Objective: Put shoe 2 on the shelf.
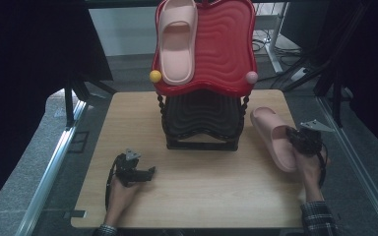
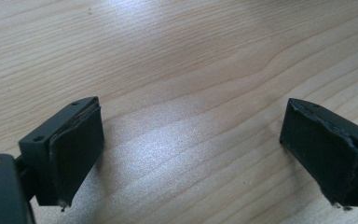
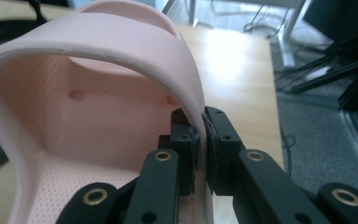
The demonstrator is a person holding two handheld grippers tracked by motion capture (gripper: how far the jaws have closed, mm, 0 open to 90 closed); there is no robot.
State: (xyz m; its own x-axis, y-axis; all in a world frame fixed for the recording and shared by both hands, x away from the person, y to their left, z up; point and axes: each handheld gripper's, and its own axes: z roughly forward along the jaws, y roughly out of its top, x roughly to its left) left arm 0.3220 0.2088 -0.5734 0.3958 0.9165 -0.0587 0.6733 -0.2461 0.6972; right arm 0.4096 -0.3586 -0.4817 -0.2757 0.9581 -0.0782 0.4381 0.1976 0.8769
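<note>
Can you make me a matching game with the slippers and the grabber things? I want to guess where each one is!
Things:
1. first pink slipper
2. second pink slipper
3. left gripper
4. yellow ball

Places or states:
A. open, over bare wooden table
B. lying on the red top tray
C. pinched at its strap by the right gripper
D. at the red tray's front left corner

Pairs: 1-B, 2-C, 3-A, 4-D
</note>
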